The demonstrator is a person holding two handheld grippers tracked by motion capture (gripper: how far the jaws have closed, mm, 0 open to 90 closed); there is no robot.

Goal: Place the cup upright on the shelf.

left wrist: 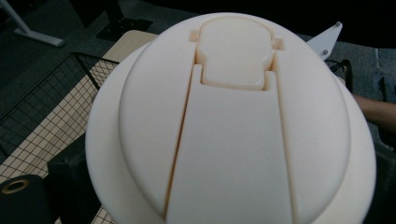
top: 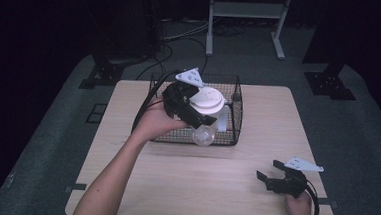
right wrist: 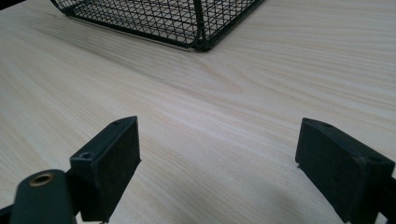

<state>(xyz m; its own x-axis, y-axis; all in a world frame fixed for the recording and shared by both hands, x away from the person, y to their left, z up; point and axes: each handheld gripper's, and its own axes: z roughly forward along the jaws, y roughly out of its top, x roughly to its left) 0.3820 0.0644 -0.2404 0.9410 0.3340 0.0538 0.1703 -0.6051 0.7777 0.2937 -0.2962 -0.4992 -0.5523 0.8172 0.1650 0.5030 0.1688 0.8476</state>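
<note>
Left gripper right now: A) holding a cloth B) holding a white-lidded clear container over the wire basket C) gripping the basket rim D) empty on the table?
B: the left gripper holds the white-lidded container above the wire basket; its lid sits close up in the left gripper view.

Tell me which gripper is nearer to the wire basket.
Left. The left gripper is over the wire basket, holding a white-lidded cup above it. The right gripper is open over the table's near right part, well clear of the basket.

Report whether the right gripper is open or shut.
Open. In its own view the right gripper has its two black jaws spread wide with only bare table between them, holding nothing.
</note>
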